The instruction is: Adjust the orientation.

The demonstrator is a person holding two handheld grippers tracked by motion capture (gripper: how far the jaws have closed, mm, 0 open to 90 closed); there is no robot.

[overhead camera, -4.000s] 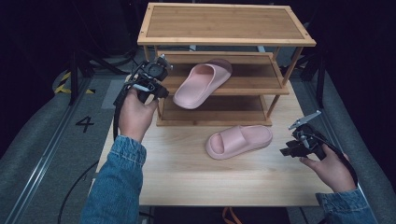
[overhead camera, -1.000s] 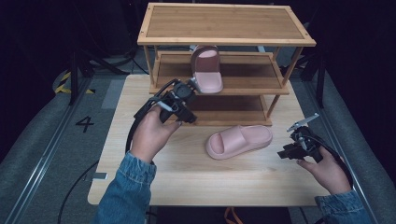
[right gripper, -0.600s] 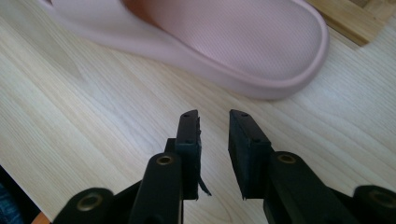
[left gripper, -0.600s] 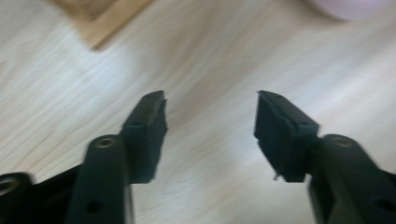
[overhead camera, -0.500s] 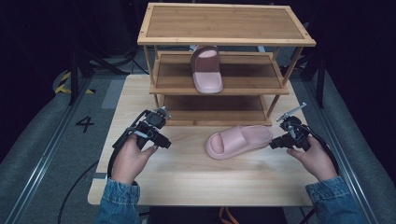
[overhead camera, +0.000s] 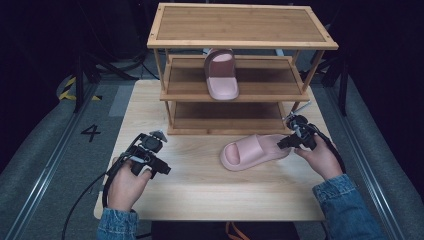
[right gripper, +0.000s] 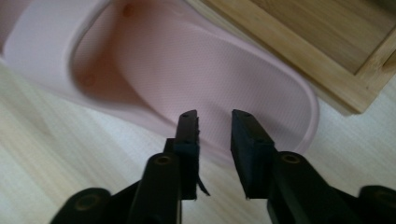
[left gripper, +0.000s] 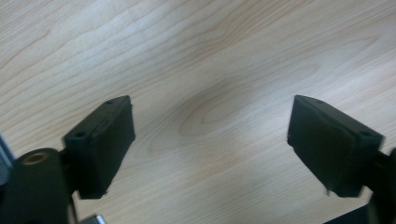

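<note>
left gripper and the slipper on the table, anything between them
Nothing: in the high view only bare table separates the open left gripper from the pink slipper.

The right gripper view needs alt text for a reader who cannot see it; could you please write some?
The right gripper points its two black jaws, a narrow gap apart, at the heel end of a pink slide sandal lying on a pale wooden table; its rim sits near them, not gripped. A bamboo shoe rack edges the upper right.
</note>
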